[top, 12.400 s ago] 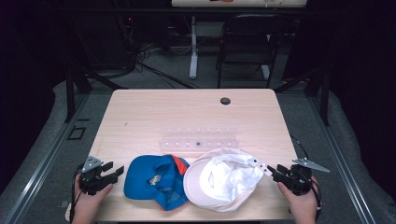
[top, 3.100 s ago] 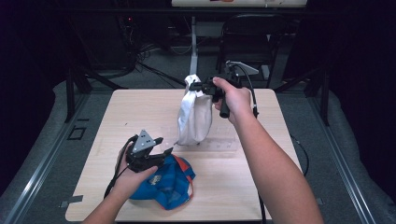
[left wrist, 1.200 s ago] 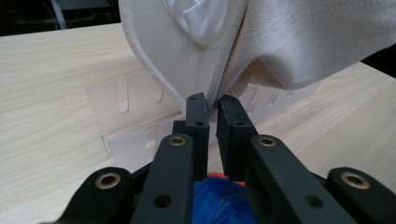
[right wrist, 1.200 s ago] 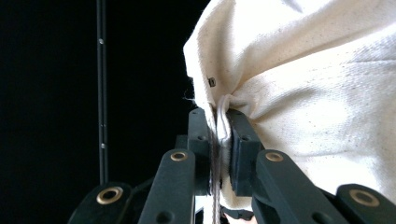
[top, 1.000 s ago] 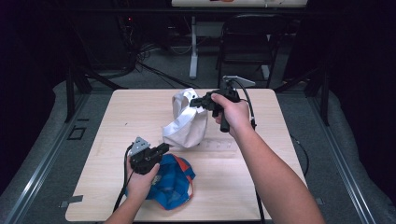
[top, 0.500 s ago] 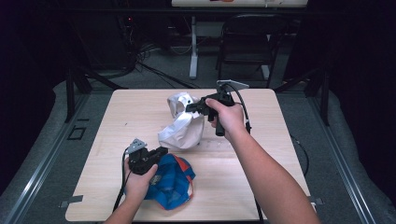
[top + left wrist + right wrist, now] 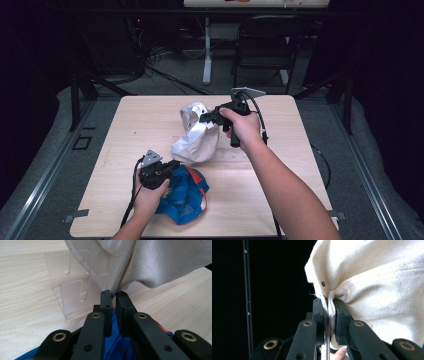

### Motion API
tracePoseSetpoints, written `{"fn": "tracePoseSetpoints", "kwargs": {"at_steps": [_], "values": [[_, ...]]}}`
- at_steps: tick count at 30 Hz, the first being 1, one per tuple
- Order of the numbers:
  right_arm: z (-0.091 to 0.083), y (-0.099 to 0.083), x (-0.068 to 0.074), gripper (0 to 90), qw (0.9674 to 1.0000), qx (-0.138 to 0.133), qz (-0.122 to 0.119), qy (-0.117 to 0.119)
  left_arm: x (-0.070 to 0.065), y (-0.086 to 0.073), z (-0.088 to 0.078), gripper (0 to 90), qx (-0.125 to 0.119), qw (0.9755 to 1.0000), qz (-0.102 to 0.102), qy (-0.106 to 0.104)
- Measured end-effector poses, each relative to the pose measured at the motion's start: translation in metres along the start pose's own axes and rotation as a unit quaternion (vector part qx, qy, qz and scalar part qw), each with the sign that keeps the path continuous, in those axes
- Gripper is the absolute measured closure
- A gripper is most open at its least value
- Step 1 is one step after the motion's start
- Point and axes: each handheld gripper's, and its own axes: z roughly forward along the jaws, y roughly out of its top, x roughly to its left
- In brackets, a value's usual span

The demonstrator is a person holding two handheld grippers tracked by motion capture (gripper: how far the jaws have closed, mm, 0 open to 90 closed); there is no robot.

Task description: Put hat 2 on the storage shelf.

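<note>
Right hand-held gripper (image 7: pixel 204 118): I have it clamped on white cap (image 7: pixel 196 136), lifted over surface (image 7: pixel 125 120)
Left hand-held gripper (image 7: pixel 173 165): pinching blue cap (image 7: pixel 184 195)

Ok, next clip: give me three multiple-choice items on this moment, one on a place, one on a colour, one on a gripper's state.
1. Where does the blue cap lie?
A. near edge of the table, by the left gripper
B. far right corner
C. on the floor

2. What colour is the cap that the right gripper lifts?
A. red
B. white
C. black

3. What state is the right gripper in?
A. wide open above the table
B. shut on nothing
C. shut on the white cap

Answers: 1 A, the high view shows it under the left hand. 2 B, cream-white cloth in every view. 3 C, the right gripper view shows cloth pinched between the jaws.
</note>
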Motion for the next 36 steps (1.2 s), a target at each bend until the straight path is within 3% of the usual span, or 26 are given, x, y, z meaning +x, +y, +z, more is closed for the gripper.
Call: {"fn": "tracePoseSetpoints", "kwargs": {"at_steps": [5, 8, 11, 16, 17, 21, 24, 27, 31, 33, 36], "values": [[-0.001, -0.001, -0.002, 81.7, 1.0000, -0.003, -0.003, 0.001, 0.001, 0.000, 0.001, 83.7, -0.004, 0.9999, -0.009, -0.005], [-0.002, -0.002, -0.002, 81.4, 1.0000, -0.001, -0.004, -0.001, 0.002, 0.000, -0.003, 73.4, -0.006, 0.9999, -0.009, -0.005], [-0.006, -0.002, -0.002, 76.2, 0.9999, -0.009, -0.011, 0.000, 0.001, 0.001, -0.009, 68.7, -0.012, 0.9999, -0.003, -0.006], [-0.020, -0.005, -0.001, 71.3, 0.9994, -0.024, -0.025, 0.005, 0.000, 0.001, -0.024, 61.9, -0.009, 0.9999, 0.008, 0.001], [-0.028, -0.008, -0.002, 70.1, 0.9989, -0.027, -0.039, -0.002, 0.000, 0.001, -0.028, 59.2, -0.009, 0.9999, 0.011, 0.004], [-0.040, -0.014, -0.003, 66.3, 0.9976, -0.042, -0.053, -0.012, 0.003, -0.002, -0.040, 56.4, -0.004, 0.9997, 0.015, 0.019], [-0.051, -0.023, -0.008, 62.5, 0.9955, -0.064, -0.068, -0.018, 0.008, -0.005, -0.049, 54.5, 0.000, 0.9998, 0.010, 0.020], [-0.062, -0.033, -0.015, 61.0, 0.9937, -0.070, -0.083, -0.027, 0.012, -0.009, -0.056, 53.0, 0.004, 0.9998, 0.002, 0.021], [-0.074, -0.052, -0.035, 59.9, 0.9914, -0.075, -0.102, -0.032, 0.020, -0.014, -0.064, 51.1, 0.014, 0.9994, 0.004, 0.033], [-0.075, -0.055, -0.038, 59.6, 0.9908, -0.074, -0.108, -0.034, 0.023, -0.017, -0.066, 50.7, 0.009, 0.9993, -0.001, 0.035], [-0.077, -0.065, -0.050, 59.1, 0.9874, -0.083, -0.129, -0.038, 0.027, -0.020, -0.068, 49.3, 0.010, 0.9992, -0.004, 0.038]]}}
